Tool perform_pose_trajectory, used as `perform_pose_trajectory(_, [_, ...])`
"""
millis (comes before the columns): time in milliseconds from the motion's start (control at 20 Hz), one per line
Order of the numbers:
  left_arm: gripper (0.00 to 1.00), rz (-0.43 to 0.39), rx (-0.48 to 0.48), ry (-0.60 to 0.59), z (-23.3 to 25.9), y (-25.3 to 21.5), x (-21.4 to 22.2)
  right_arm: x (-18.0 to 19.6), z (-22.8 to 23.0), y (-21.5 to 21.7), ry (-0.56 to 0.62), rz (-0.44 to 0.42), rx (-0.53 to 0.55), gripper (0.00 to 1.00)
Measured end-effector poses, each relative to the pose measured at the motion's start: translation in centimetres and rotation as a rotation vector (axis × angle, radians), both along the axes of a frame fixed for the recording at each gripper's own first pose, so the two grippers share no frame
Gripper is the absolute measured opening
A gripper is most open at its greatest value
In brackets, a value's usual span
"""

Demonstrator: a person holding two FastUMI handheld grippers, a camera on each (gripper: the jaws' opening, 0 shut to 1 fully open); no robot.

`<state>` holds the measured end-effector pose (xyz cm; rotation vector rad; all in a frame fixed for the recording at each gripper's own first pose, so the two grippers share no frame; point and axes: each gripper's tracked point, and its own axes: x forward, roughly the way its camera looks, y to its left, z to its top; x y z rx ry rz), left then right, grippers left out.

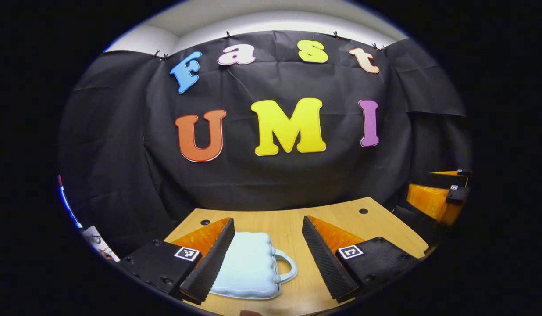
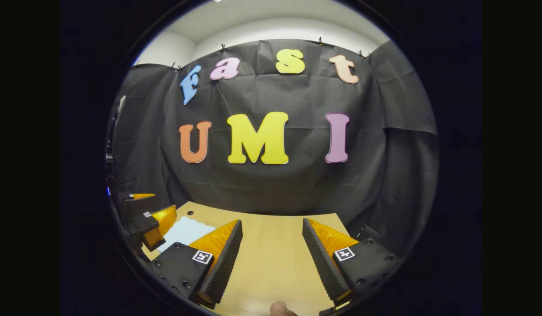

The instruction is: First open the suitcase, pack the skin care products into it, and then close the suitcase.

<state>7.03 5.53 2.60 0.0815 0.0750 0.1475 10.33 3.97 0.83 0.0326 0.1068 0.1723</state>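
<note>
I have both grippers hanging above the pale wooden table [image 1: 293, 224], and as far as I can judge the job has not begun. The small pale-blue suitcase with a ribbed shell and a white loop handle [image 1: 249, 265] lies flat on the table with its lid down; in the left gripper view it sits low between my left gripper [image 1: 266, 259] fingers, partly tucked behind the left-hand one, with its handle pointing towards the gap. The left jaws stand wide apart and touch nothing. My right gripper [image 2: 271, 259] is likewise spread wide, with only bare tabletop between its fingers, and in its view the suitcase shows as a pale patch off to the left, beside the other gripper. In the left gripper view the right gripper appears at the far right edge, well apart from the case. I can't pick out any skin care products on the stretch of table I can see, so I cannot tell where they are. Everything is left, I reckon: open the lid, find and load the products, then shut the case. The first step looks to be the left gripper's, being nearest.
</note>
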Motion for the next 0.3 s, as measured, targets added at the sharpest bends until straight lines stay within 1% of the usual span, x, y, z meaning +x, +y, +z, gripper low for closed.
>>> perform_pose_trajectory(50, [0.98,0.001,0.012,-0.022,0.8,0.7,-0.2,0.2,0.0,0.9,0.002,0.001,-0.006,0.78])
perform_pose_trajectory(100, [0.98,0.005,0.012,-0.028,1.2,1.2,-0.4,0.2,0.1,1.8,0.003,0.009,-0.007,0.82])
perform_pose_trajectory(200, [0.98,-0.01,-0.008,-0.04,1.6,1.7,-0.4,0.3,0.2,3.7,0.002,0.031,-0.005,0.82])
perform_pose_trajectory(300, [0.98,0.002,0.0,-0.041,1.6,3.0,-0.3,0.5,0.3,5.3,0.005,0.051,-0.014,0.82])
